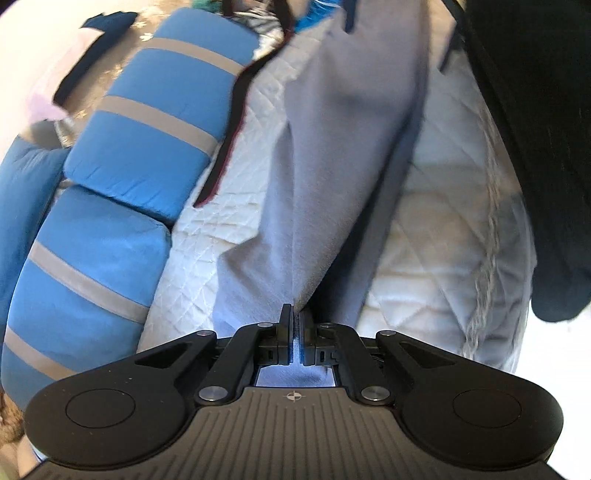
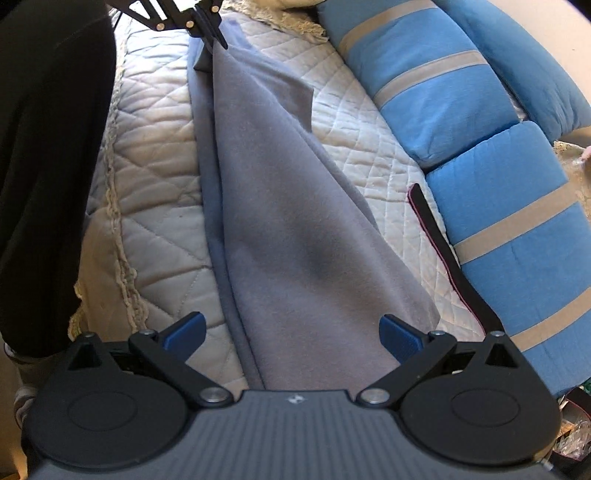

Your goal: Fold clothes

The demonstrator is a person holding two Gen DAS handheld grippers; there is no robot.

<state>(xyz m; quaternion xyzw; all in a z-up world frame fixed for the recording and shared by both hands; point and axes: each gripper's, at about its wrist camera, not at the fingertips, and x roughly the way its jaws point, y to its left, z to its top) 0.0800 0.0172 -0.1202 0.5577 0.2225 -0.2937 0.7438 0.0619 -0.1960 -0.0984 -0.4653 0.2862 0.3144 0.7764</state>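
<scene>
A grey-lilac fleece garment (image 1: 332, 155) lies stretched along a white quilted cover (image 1: 229, 221). My left gripper (image 1: 294, 314) is shut on one end of the garment and holds that end lifted. In the right wrist view the same garment (image 2: 280, 221) runs from the near edge to the far end, where the left gripper (image 2: 214, 33) pinches it. My right gripper (image 2: 291, 332) stands open just above the near end of the garment, its blue pads (image 2: 400, 338) wide apart on either side of the cloth and not pressing it.
Blue cushions with grey stripes (image 1: 147, 122) (image 2: 480, 129) line one side of the quilted cover (image 2: 155, 221). A black strap (image 2: 454, 266) lies beside the cushions. A person's dark clothing (image 2: 48, 147) (image 1: 535, 129) fills the other side, past a lace edge (image 2: 118, 240).
</scene>
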